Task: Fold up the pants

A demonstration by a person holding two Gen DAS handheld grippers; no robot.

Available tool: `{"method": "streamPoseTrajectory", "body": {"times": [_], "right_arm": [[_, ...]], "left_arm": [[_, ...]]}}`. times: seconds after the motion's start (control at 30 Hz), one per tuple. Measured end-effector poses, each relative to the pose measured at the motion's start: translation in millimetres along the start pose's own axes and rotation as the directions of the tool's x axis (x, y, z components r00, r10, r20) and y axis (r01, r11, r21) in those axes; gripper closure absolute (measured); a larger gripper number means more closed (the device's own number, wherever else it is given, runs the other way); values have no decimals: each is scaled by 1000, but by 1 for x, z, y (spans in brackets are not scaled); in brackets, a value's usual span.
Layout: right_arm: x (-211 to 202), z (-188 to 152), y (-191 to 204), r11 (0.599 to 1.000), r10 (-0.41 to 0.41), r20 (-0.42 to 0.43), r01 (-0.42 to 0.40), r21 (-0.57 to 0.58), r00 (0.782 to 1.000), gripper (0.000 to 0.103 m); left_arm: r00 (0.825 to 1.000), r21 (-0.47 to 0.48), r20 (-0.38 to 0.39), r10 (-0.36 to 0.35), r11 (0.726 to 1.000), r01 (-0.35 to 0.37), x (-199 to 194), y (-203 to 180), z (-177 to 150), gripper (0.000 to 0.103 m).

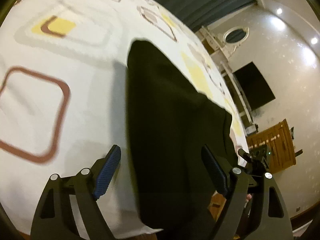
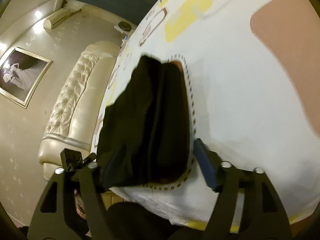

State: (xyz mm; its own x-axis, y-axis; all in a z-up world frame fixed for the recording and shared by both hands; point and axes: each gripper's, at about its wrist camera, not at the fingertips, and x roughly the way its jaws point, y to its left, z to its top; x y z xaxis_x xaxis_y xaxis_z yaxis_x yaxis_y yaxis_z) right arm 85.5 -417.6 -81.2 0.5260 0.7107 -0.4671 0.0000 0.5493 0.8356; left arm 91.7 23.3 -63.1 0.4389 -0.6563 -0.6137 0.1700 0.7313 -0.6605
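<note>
Black pants [image 1: 170,116] lie lengthwise on a white patterned bedsheet [image 1: 70,100], with the near end hanging over the bed's front edge. My left gripper [image 1: 162,172] is open above them; its blue pads [image 1: 107,172] straddle the near part of the cloth without gripping it. In the right wrist view the pants [image 2: 152,120] show two legs side by side. My right gripper [image 2: 148,166] is open around their near end; the right pad [image 2: 204,162] shows and the left one is hidden behind the cloth.
The sheet [image 2: 240,100] has brown and yellow squares. A cream tufted headboard [image 2: 76,100] and a framed picture [image 2: 22,76] are at the left. A dark TV [image 1: 254,86] and a wooden door [image 1: 276,144] are off the bed's right side.
</note>
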Motion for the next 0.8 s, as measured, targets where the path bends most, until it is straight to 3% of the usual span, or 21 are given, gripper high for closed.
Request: {"method": "streamPoseTrajectory", "body": {"times": [0.37,0.6,0.63,0.67,0.73,0.8], "right_arm": [[53,60,-9,992,85,4,-85,98,996,28],[81,79,-4,994,83,-49,-79,81,995,28],[84,79,-2,996,69,-63,-65,67,996,32],[87,78,0,999,37,-78,-34,41,996,45],[91,76,-1,1000,-5,-91,6,12,996,60],[89,74,-3,1000,8,-81,-7,13,997,66]], "left_arm": [[999,-52,-39,-22,998,20,38,13,47,20],[998,-54,-62,-24,998,21,53,18,60,20],[998,-56,-64,-22,998,18,54,19,61,21],[998,-50,-62,-7,999,4,54,20,62,37],[996,-22,-88,29,999,-31,58,21,61,61],[996,-13,-77,39,999,-40,59,18,60,65]]}}
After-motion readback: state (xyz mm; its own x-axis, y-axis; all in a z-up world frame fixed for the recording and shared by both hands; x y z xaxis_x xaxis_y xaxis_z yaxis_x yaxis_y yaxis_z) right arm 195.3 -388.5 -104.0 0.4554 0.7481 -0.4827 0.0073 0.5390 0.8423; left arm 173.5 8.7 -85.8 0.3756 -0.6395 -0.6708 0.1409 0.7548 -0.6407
